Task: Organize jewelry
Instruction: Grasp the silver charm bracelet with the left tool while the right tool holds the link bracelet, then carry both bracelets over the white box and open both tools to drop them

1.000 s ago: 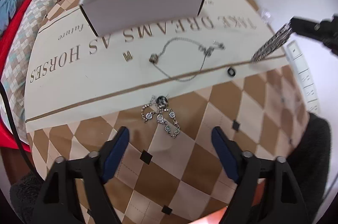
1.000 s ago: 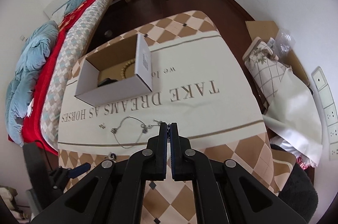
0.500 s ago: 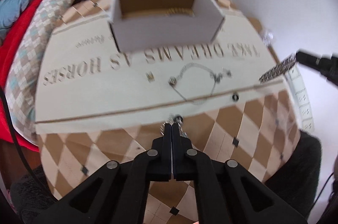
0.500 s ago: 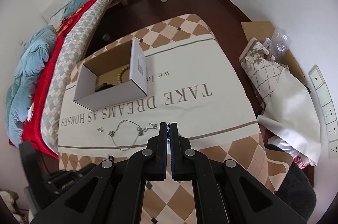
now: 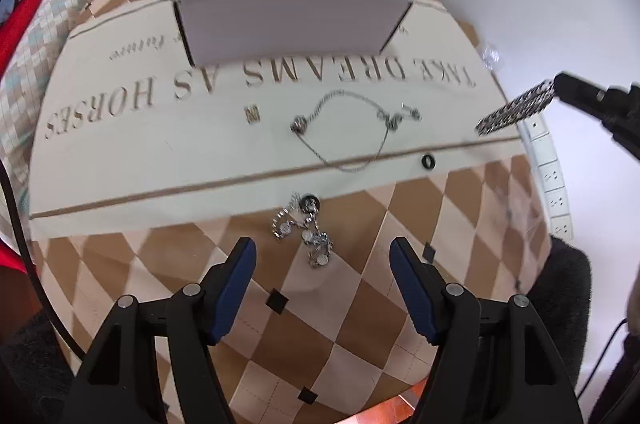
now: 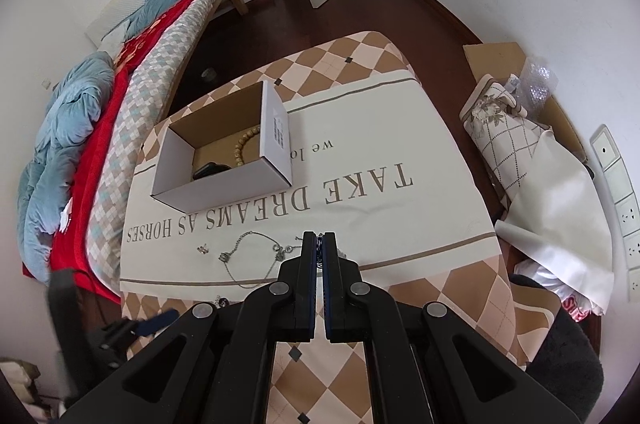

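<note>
A crystal bracelet (image 5: pixel 308 232) lies bunched on the checked tablecloth, just ahead of my left gripper (image 5: pixel 322 260). Its jaws are opening, and the blue pads touch nothing. Farther back lie a thin silver chain (image 5: pixel 348 128), a black ring (image 5: pixel 428 162) and a small pair of earrings (image 5: pixel 252 113). The white cardboard box (image 5: pixel 288 20) stands behind them. My right gripper (image 6: pixel 319 244) is shut on a dark mesh band (image 5: pixel 516 108), which sticks out over the table's right edge. In the right wrist view the box (image 6: pixel 224 190) holds a bead bracelet (image 6: pixel 244 144) and a dark item (image 6: pixel 210 170).
A bed with red and blue bedding (image 6: pixel 80 128) runs along the table's left side. To the right, on the floor, lie a patterned cloth bundle (image 6: pixel 508 128) and a cardboard sheet (image 6: pixel 496 60). Wall sockets (image 5: pixel 554 180) and a dark fuzzy seat (image 6: pixel 560 356) sit beside the table's right edge.
The left gripper stood open a second ago, was shut over the crystal bracelet half a second ago, and is open again, with the bracelet more bunched on the cloth. The right gripper has stayed shut and hardly moved.
</note>
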The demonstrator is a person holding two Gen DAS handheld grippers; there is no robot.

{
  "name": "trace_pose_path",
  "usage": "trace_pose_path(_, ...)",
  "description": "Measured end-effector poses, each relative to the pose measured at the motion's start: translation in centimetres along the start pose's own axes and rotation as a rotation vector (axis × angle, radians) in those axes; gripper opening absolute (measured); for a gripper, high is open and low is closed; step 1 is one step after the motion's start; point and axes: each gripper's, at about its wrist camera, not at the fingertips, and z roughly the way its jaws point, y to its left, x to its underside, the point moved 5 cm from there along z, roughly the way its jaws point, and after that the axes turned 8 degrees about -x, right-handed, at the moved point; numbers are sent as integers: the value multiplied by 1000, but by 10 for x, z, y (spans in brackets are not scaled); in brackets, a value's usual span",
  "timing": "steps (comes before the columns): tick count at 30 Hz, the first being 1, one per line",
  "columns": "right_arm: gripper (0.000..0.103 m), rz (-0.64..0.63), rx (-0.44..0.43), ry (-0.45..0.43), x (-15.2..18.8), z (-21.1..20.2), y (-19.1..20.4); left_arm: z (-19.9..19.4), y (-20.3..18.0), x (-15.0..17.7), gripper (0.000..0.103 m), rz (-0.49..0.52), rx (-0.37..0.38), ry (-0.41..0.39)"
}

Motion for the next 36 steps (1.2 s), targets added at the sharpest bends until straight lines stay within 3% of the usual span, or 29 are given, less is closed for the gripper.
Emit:
trace_pose_path(2,2,9,7,3,2,2,-4,10,-3,3,63,12,-26,9)
trace_pose_path(3,2,13,11,6,3,3,-6,16,-5,4,56,20,-45,13)
trace_pose_path(4,2,15,13,7,3,4,-8,20,-6,6,30,29,-60,15)
trace_pose_path(5,2,17,18,7,4,4,-10,21,-7,5,14,53,-108,-16)
trace_pose_path(7,2,21,23,11,5,6,-13,23,-11,6,4,83,-123,-22)
trace_pose_path(13,2,29,23,6,4,7,-15,16,-1,4,3,37,-99,-19)
trace_pose_path(18,2,27,9,-4,1,3,-12,-21,17,-5,3,-31,-61,-75)
trace_pose_path(28,2,14,-45,-23,-9,-5,8,-92,38,-48,3,-74,-24,-204)
trace_pose_path(36,2,-55,-117,-47,-46,-15,52,-136,46,-97,3,-63,-18,-299)
